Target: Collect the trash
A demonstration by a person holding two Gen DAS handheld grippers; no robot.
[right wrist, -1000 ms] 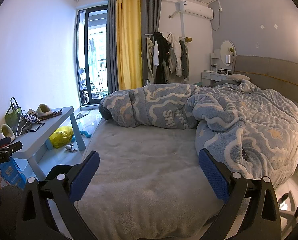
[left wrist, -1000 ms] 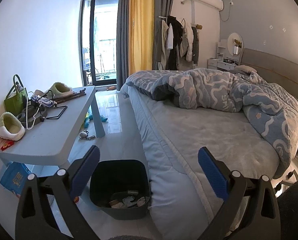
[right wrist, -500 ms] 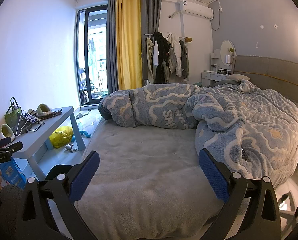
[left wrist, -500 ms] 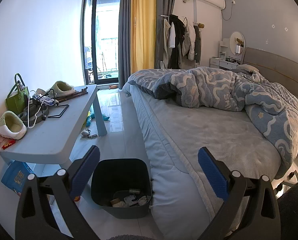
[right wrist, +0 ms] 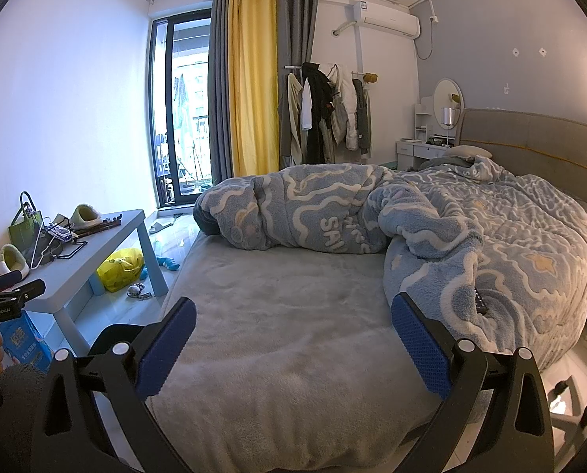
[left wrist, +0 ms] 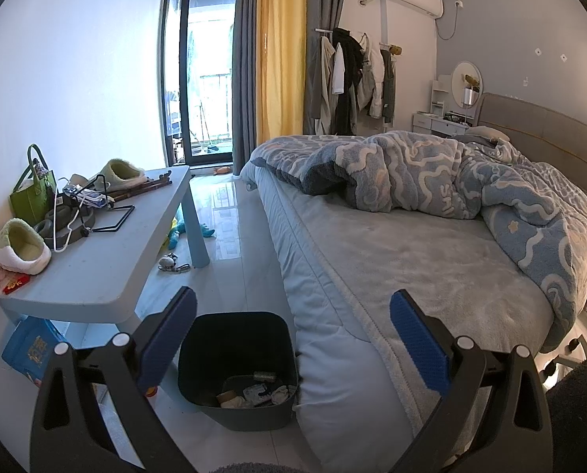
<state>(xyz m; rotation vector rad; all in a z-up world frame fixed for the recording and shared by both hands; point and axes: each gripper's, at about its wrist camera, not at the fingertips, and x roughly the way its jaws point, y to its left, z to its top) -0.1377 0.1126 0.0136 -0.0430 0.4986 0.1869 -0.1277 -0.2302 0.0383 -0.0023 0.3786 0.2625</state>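
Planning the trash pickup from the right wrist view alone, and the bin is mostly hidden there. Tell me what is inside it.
Observer: The black bin holds a few scraps at its bottom and is otherwise mostly empty.
Operator: Report the left gripper.
Observer: The left gripper is open, holding nothing.
Operator: Name what lies on the table's near corner.
Observer: A red packet lies there, beside a slipper.
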